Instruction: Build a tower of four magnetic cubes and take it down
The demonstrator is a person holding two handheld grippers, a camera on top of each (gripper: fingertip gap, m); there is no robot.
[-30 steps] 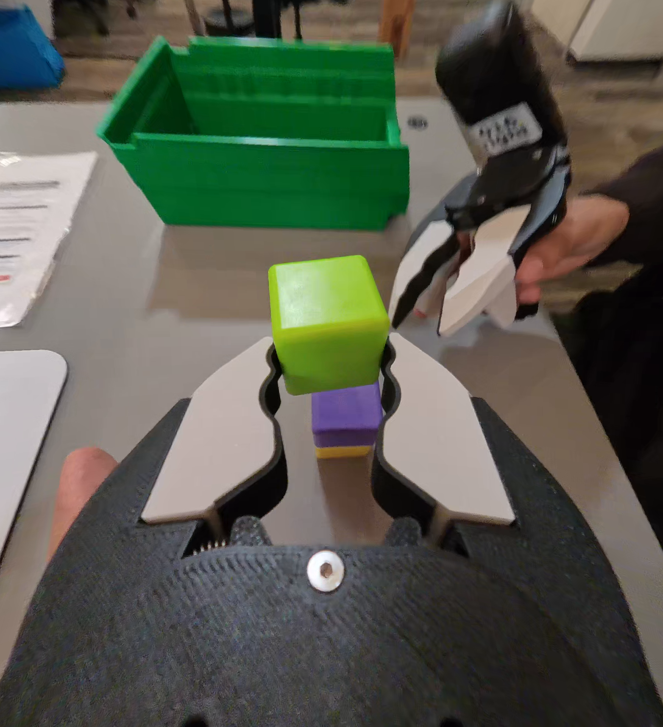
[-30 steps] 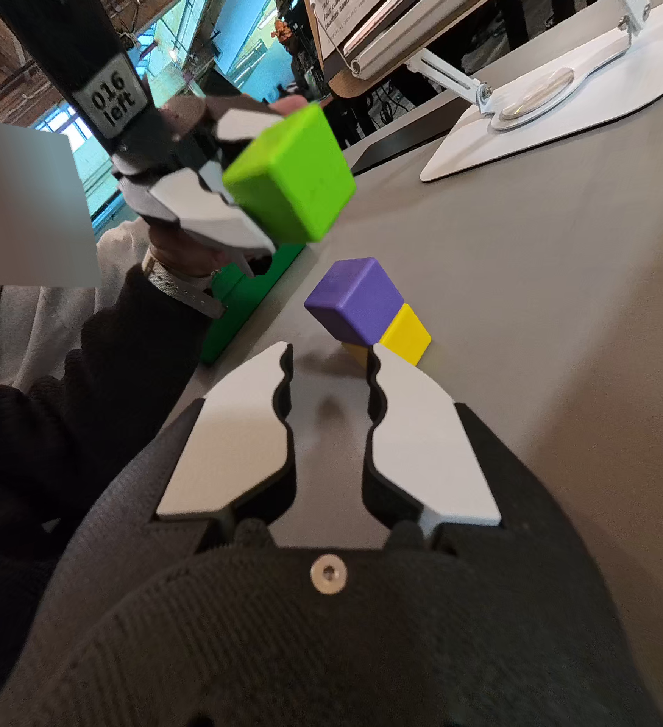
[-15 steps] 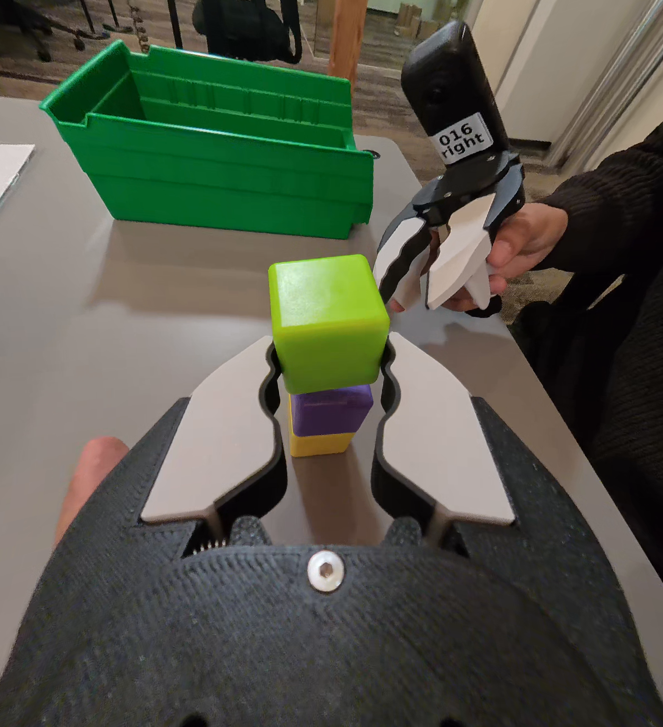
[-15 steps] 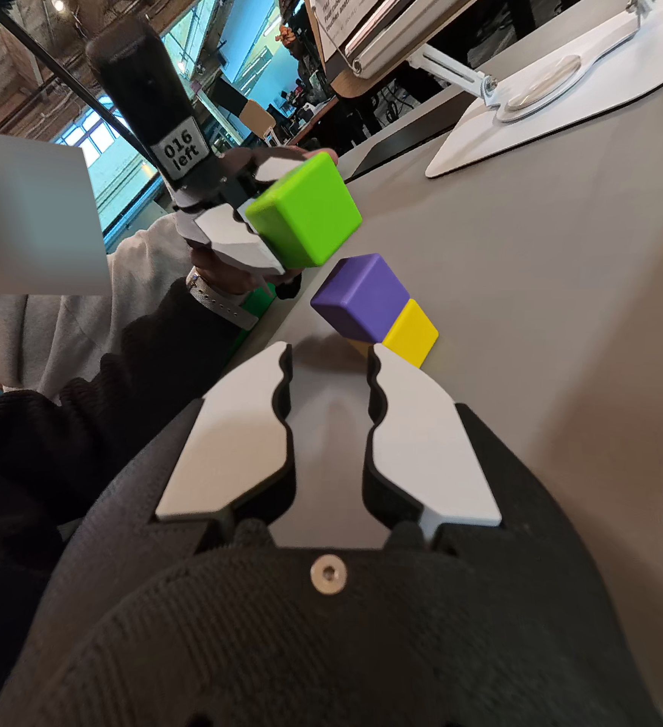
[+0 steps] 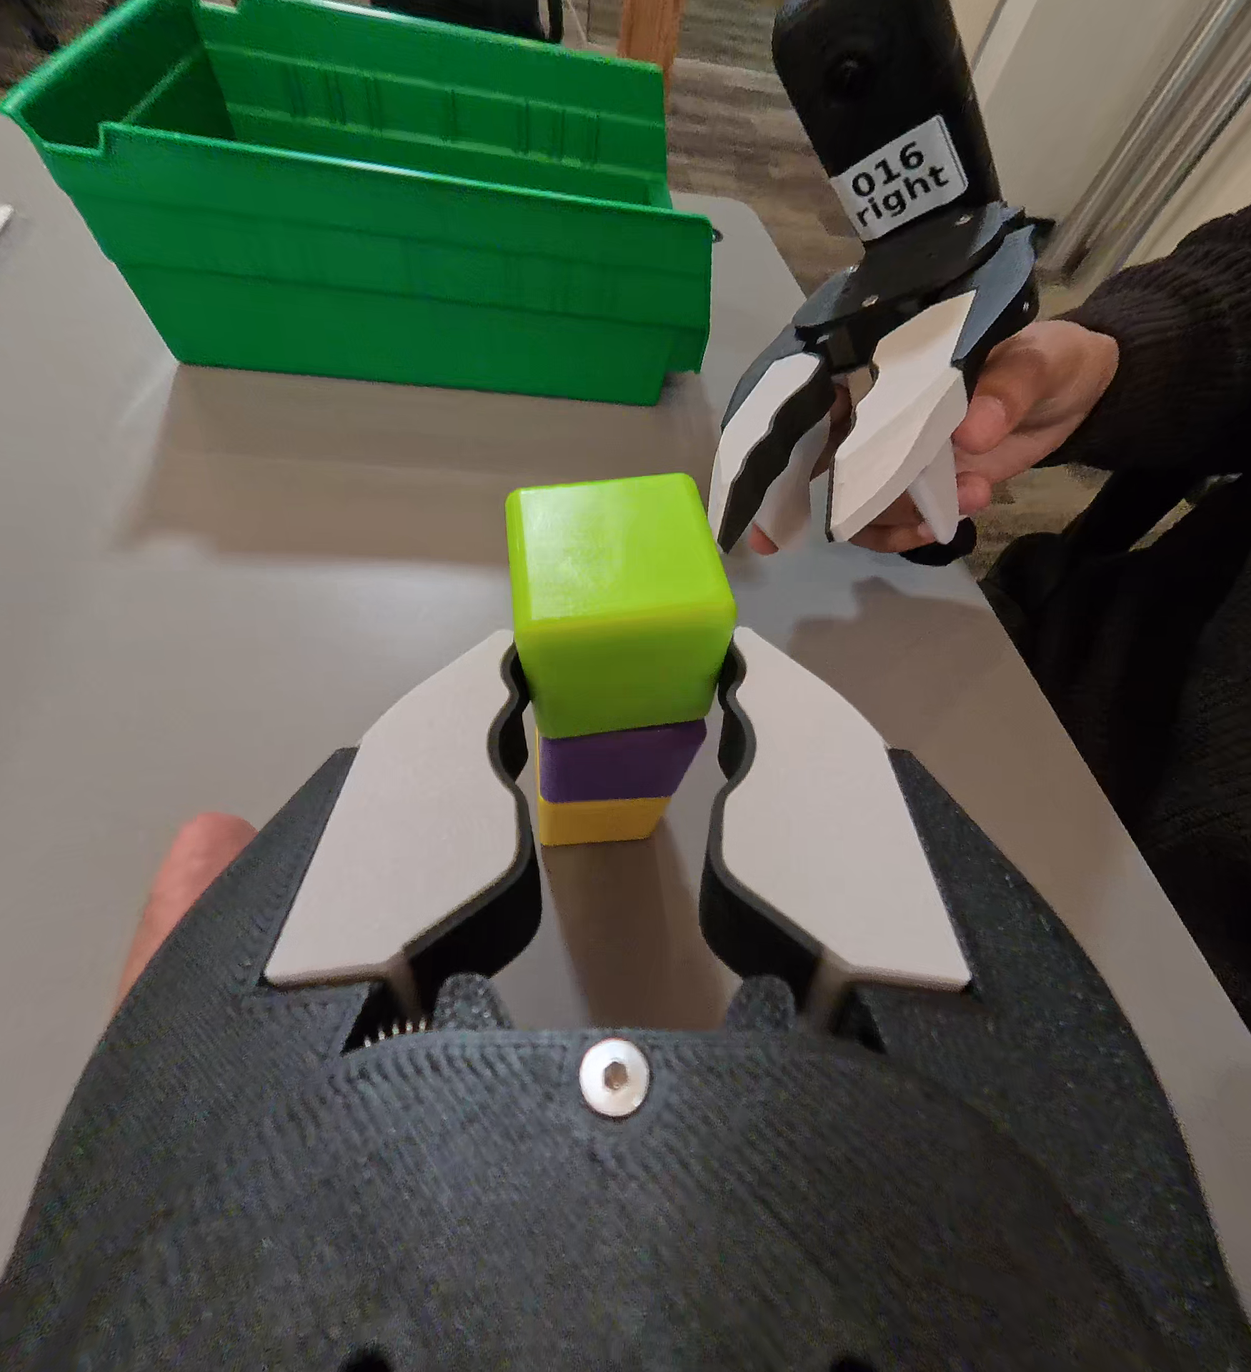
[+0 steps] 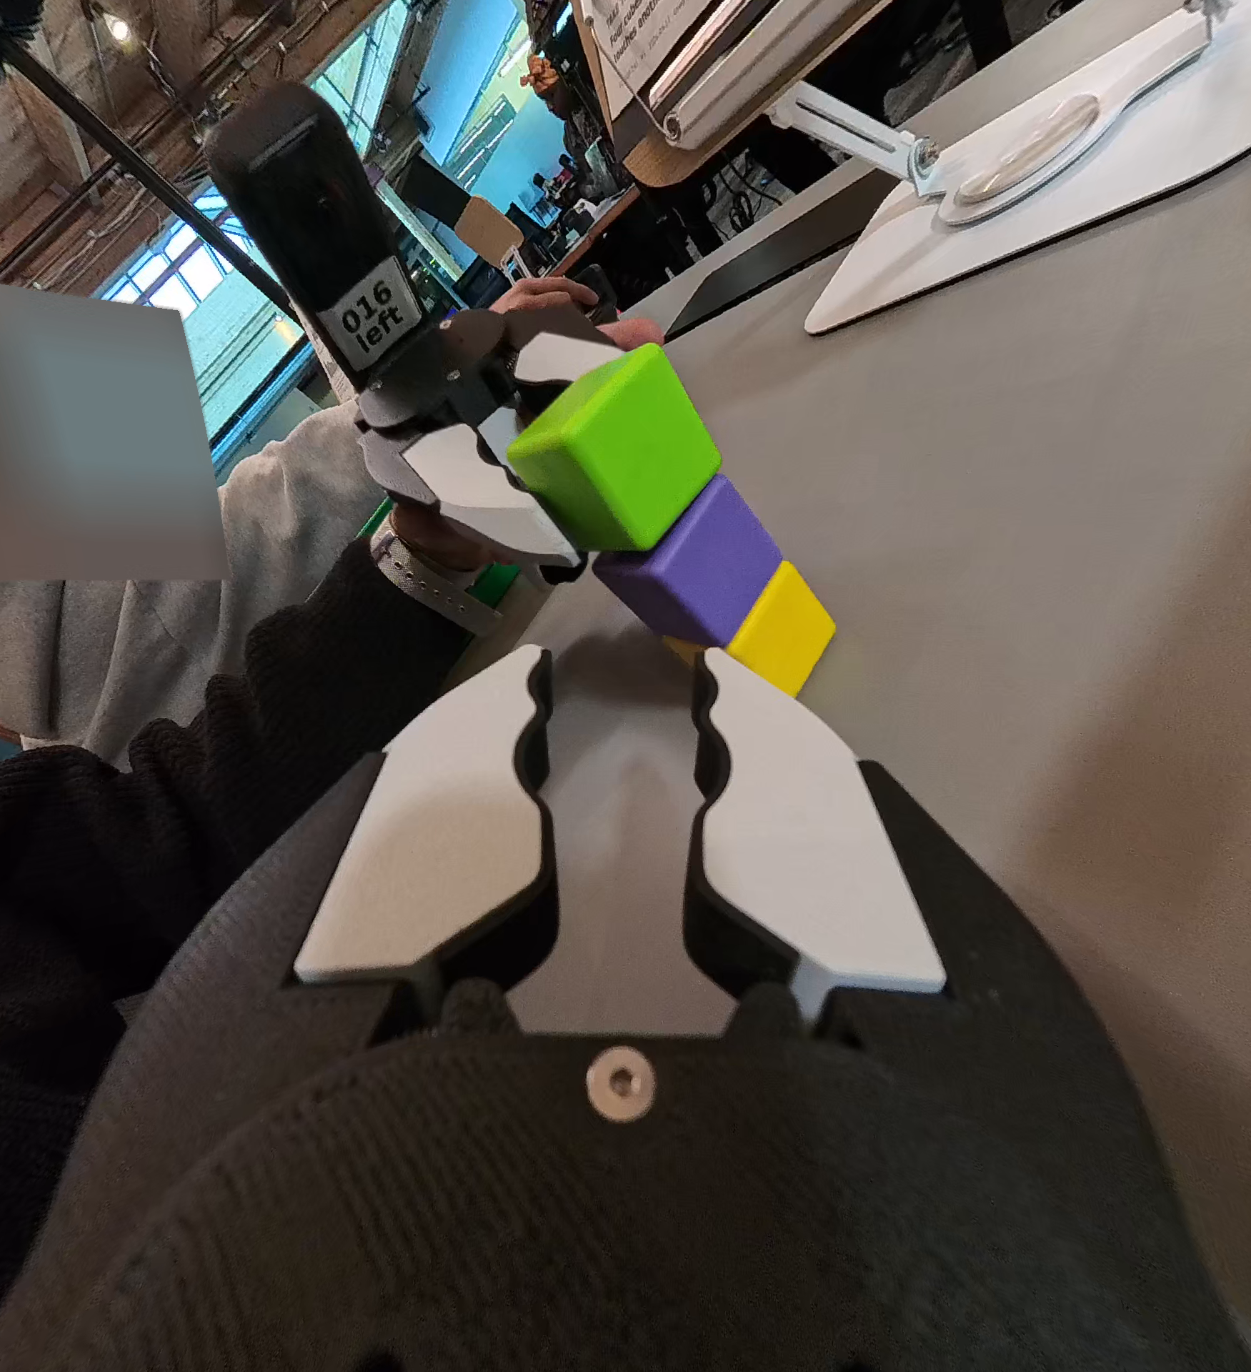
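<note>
Cube stack, seen from your two wrist cameras: a lime-green cube (image 5: 618, 594) sits pinched between the fingertips of your left hand-held gripper (image 5: 621, 668), its sides clamped by both jaws. Directly beneath it lies a purple cube (image 5: 618, 761), and under that a yellow cube (image 5: 600, 820) resting on the grey desk (image 5: 236, 594). In the right wrist view the green cube's underside appears to touch the purple cube's top, though a thin gap cannot be ruled out. The three cubes form one upright column, straight ahead of your left gripper's jaws.

Your right hand-held gripper (image 6: 622, 668) holds nothing; its jaws stand parted, with bare desk showing between them. The yellow cube lies just beyond its tips, slightly toward its right finger. So your left gripper is the one on the stack, your right close beside it.

Beyond the left gripper, farther along the desk, stands a green plastic bin (image 5: 399, 245). Past the right gripper lies a white monitor-stand base (image 6: 1053, 185).
</note>
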